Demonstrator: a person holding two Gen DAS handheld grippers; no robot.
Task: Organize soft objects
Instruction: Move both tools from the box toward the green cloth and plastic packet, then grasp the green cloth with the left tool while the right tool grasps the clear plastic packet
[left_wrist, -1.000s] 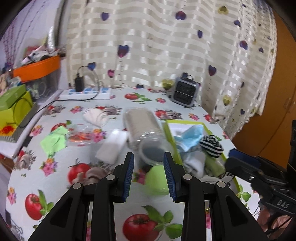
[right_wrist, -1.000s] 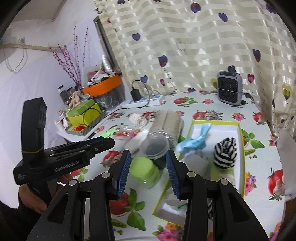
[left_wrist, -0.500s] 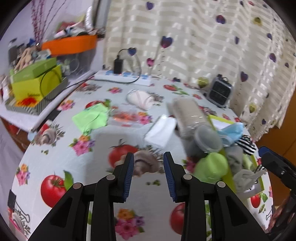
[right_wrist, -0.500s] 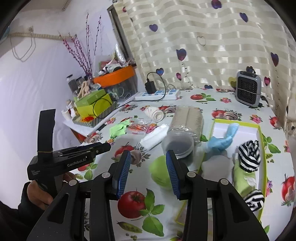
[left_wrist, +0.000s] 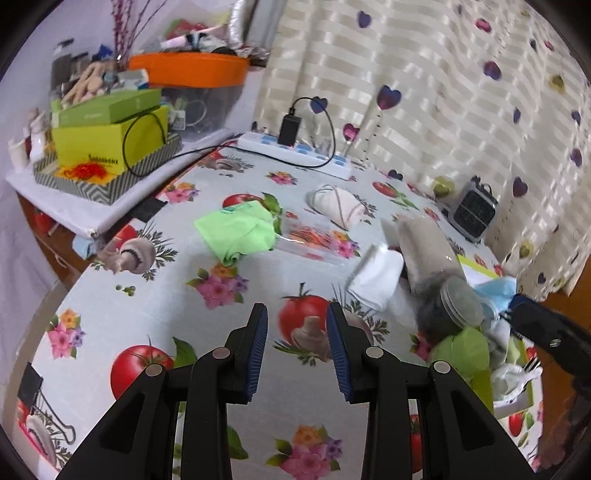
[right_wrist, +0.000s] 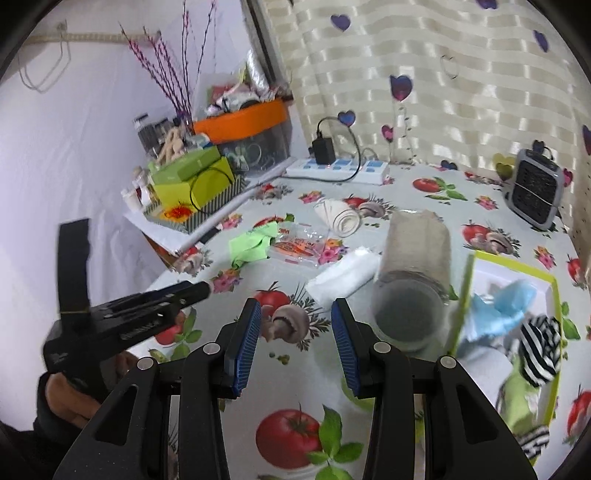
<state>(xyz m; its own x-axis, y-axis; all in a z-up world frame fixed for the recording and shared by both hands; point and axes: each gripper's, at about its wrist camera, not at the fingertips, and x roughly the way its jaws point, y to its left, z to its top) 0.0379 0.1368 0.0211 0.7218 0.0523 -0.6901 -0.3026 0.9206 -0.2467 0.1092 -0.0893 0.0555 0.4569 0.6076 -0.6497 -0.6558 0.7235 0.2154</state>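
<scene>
Hovering above the desk (left_wrist: 236, 291) with its printed cloth of tomatoes, mushrooms and flowers, the left tool (left_wrist: 297, 345) has its blue-padded jaws spread apart and nothing between them; the right tool (right_wrist: 295, 345) is likewise released and empty, poised over a printed mushroom. Loose soft things lie scattered on the cloth: a crumpled lime-green cloth (left_wrist: 236, 232) toward the left, a rolled beige bandage (left_wrist: 338, 203) farther back, and a folded white cloth (left_wrist: 376, 277) just beside a clear jar (right_wrist: 410, 284) that lies on its side with its mouth facing the cameras. Between the green cloth and the white cloth sits a flat clear packet (right_wrist: 299, 249) with orange print. To the right of the jar stands a green-rimmed tray (right_wrist: 554, 314), already holding a light blue cloth (right_wrist: 513, 302), a black-and-white striped sock (right_wrist: 539, 350) and some pale green and white pieces whose shapes are blurred. A lime-green round lid (left_wrist: 461, 350) rests on the desk in front of the jar's mouth, close to the tray. In the right wrist view the left tool appears at the lower left, gripped by a hand (right_wrist: 70, 398). At the back, a white power strip (right_wrist: 340, 168) with a black charger plugged in lies near the striped heart-print curtain (right_wrist: 424, 74), and a small grey heater (right_wrist: 537, 192) stands at the far right. A side shelf holds green boxes (left_wrist: 110, 136) and an orange-lidded bin (left_wrist: 192, 70).
</scene>
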